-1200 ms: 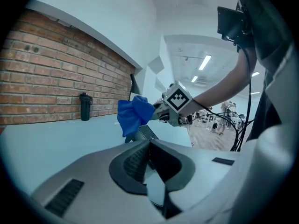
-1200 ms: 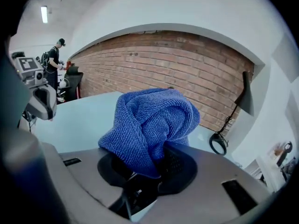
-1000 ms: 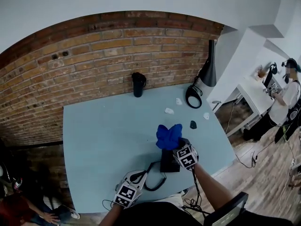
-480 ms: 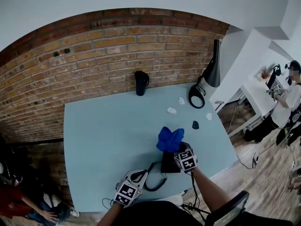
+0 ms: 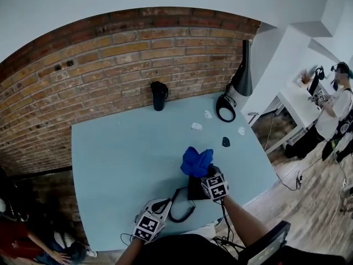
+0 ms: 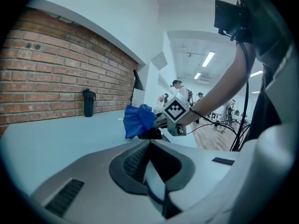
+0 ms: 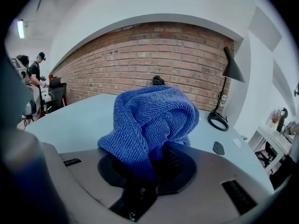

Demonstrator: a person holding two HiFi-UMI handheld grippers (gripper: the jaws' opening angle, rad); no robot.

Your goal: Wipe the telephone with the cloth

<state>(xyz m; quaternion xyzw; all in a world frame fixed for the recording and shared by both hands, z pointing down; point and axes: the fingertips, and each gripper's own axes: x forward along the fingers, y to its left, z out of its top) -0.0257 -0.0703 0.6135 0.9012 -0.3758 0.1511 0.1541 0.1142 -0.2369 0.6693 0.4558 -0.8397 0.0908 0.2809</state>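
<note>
- the left gripper [image 5: 160,206] sits low at the near edge of the blue table [image 5: 116,153]. its jaws are together with nothing between them, and i judge it is parked there to leave the wiping side room.
- a black cord [image 5: 181,213] loops on the table between the left gripper and the telephone [image 5: 194,191]. the telephone is a dark block near the table's front edge, just ahead of the person.
- the cloth [image 5: 196,161], blue and bunched, rests on the far part of the telephone. it is gathered into a wad, probably so it can be pressed down and dragged over the casing.
- the right gripper [image 7: 156,162] has its jaws clamped on the lower folds of the cloth, which stand up above them.
- the cloth and right gripper cover much of the telephone. the right gripper view shows none of it, and whether the handset lies on its cradle is hard to tell.
</note>
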